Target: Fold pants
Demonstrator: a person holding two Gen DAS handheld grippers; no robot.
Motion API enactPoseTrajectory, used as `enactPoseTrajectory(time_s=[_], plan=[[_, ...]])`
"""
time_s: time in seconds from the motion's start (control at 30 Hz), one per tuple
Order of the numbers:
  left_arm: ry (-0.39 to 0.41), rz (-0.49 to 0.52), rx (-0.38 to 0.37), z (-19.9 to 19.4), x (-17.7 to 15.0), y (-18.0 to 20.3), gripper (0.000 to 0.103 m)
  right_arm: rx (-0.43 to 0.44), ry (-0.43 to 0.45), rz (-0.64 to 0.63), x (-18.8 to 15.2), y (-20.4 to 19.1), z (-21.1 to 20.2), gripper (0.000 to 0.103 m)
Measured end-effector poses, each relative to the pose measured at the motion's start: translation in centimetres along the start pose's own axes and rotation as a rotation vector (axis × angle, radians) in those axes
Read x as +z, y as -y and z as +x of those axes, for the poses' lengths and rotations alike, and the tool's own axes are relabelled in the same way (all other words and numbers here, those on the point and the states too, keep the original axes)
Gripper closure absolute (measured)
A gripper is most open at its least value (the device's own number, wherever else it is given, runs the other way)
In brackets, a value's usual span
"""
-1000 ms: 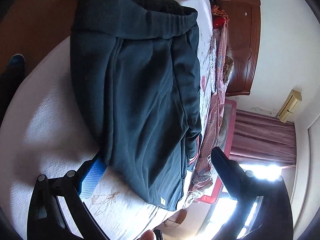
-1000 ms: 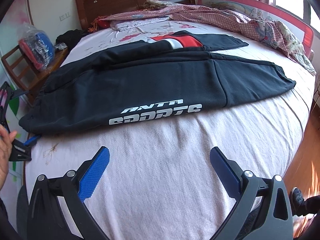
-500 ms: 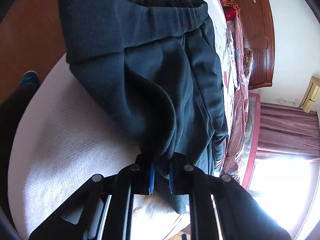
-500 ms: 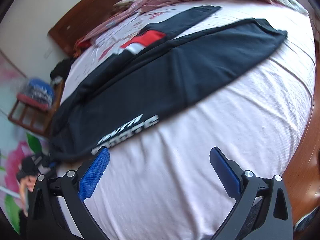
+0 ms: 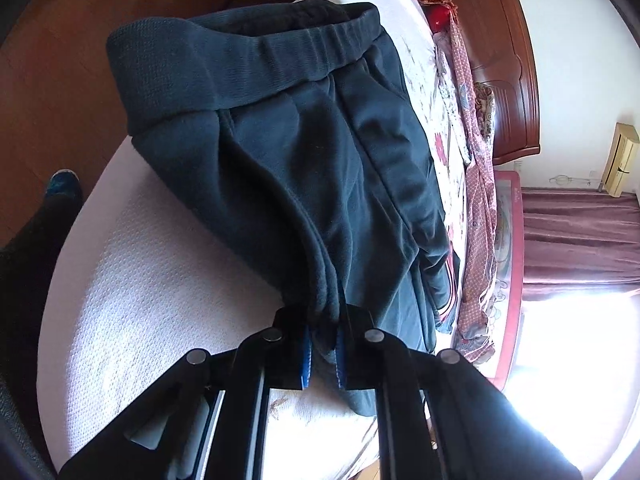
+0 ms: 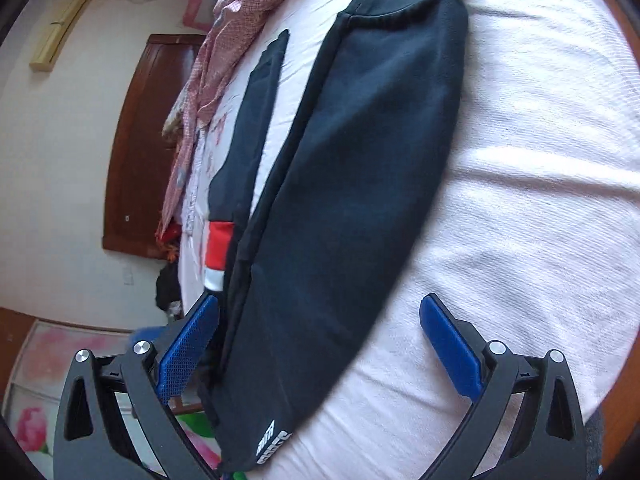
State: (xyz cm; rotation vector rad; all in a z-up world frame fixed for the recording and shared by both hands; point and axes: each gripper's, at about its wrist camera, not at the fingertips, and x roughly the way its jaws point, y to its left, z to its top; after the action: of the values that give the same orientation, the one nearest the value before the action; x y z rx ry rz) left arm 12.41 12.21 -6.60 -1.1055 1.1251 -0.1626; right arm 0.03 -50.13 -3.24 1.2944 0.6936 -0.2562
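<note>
In the left wrist view, the left claw [image 5: 322, 350] is pinching a bunched edge of the dark pants [image 5: 320, 168], which are lying across the bed [image 5: 132, 280]; the waistband is showing at the far end. In the right wrist view, the right claw [image 6: 320, 344] is gaping wide, holding nothing, straddling the one pair's printed end, with a second dark, red-banded garment [image 6: 244, 152] lying just beyond.

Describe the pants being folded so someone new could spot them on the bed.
On the white bedspread, beside a black garment with a red-and-white band, lie the dark pants. Only they carry white lettering, and the left gripper pinches their edge.
</note>
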Motion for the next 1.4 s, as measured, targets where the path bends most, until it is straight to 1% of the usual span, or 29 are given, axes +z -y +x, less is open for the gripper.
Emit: enactPoseTrajectory(time_s=[0.1,0.13,0.17,0.2,0.3,0.33,0.37,0.4,0.43,0.47,0.5,0.57,0.63,0.67,0.7,0.77,0.87,0.93,1.0,1.07,1.13,1.23,1.3,1.33,1.37,1.4], plan=[[0.002,-0.001,0.000,0.1,0.0,0.0,0.095,0.018,0.024,0.002,0.3,-0.1,0.4,0.003],[0.002,-0.001,0.004,0.4,0.1,0.1,0.095,0.017,0.030,0.022,0.3,0.0,0.5,0.003],[0.003,-0.007,0.000,0.4,0.1,0.1,0.095,0.034,0.045,0.029,0.2,0.0,0.5,0.003],[0.005,-0.009,-0.005,0.4,0.1,0.1,0.095,0.063,0.057,0.019,0.4,0.0,0.5,0.003],[0.007,-0.007,-0.008,0.5,0.0,0.2,0.095,0.071,0.100,0.005,0.0,0.0,0.4,0.003],[0.007,-0.007,-0.009,0.4,0.0,0.2,0.095,0.056,0.110,-0.003,-0.2,0.1,0.4,0.007],[0.006,-0.004,-0.008,0.5,0.0,0.2,0.095,0.040,0.121,-0.012,-0.3,0.0,0.4,0.013],[0.006,-0.001,-0.008,0.5,0.0,0.2,0.095,0.039,0.131,-0.020,-0.4,0.0,0.4,0.020],[0.007,-0.002,-0.011,0.5,-0.1,0.2,0.095,0.035,0.115,-0.020,-0.4,0.1,0.7,0.055],[0.009,0.000,-0.012,0.4,-0.1,0.2,0.095,0.011,0.099,-0.011,-0.3,0.5,1.1,0.092],[0.015,0.006,-0.015,0.3,-0.2,0.2,0.095,-0.005,0.095,-0.003,-0.2,0.9,1.3,0.098],[0.024,0.005,-0.026,0.2,-0.3,0.1,0.095,-0.030,0.085,-0.024,-0.1,1.2,1.2,0.099],[0.055,0.014,-0.046,-0.6,-0.6,0.2,0.096,-0.057,0.081,-0.094,0.0,0.4,0.6,0.099],[0.066,0.019,-0.054,-0.9,-0.8,0.3,0.096,-0.052,0.081,-0.129,0.1,-0.1,0.1,0.099],[0.081,0.025,-0.079,-1.5,-1.0,0.4,0.096,-0.050,0.078,-0.158,0.3,-0.7,-0.5,0.099],[0.102,0.045,-0.098,-2.6,-1.6,0.8,0.096,-0.017,0.062,-0.188,0.8,-1.4,-1.7,0.099],[0.126,0.070,-0.130,-4.9,-2.7,1.3,0.096,0.002,0.040,-0.243,0.8,-2.5,-3.5,0.099],[0.134,0.074,-0.146,-6.8,-3.8,1.4,0.096,0.000,0.033,-0.280,0.7,-2.8,-4.8,0.099],[0.127,0.095,-0.150,-8.3,-5.3,1.6,0.096,0.020,0.024,-0.276,0.7,-2.6,-6.1,0.099],[0.105,0.116,-0.131,-9.9,-7.3,1.6,0.096,0.020,0.017,-0.296,0.5,-2.2,-7.5,0.099],[0.082,0.113,-0.120,-11.0,-9.0,1.2,0.096,0.025,-0.005,-0.308,0.2,-1.3,-8.6,0.099],[0.046,0.135,-0.067,-12.5,-11.9,0.1,0.096,-0.001,-0.031,-0.322,-0.4,0.7,-9.9,0.099],[0.010,0.139,-0.013,-12.7,-13.4,-1.0,0.095,-0.026,-0.053,-0.330,-0.8,2.4,-10.1,0.099],[0.007,0.146,0.015,-12.7,-13.8,-1.5,0.095,-0.033,-0.067,-0.339,-1.1,3.3,-9.9,0.099],[-0.009,0.142,0.072,-12.1,-14.1,-2.5,0.094,-0.052,-0.095,-0.343,-1.3,4.1,-9.3,0.099],[-0.032,0.130,0.107,-11.4,-14.1,-3.1,0.093,-0.077,-0.126,-0.341,-1.4,4.9,-8.7,0.099]])
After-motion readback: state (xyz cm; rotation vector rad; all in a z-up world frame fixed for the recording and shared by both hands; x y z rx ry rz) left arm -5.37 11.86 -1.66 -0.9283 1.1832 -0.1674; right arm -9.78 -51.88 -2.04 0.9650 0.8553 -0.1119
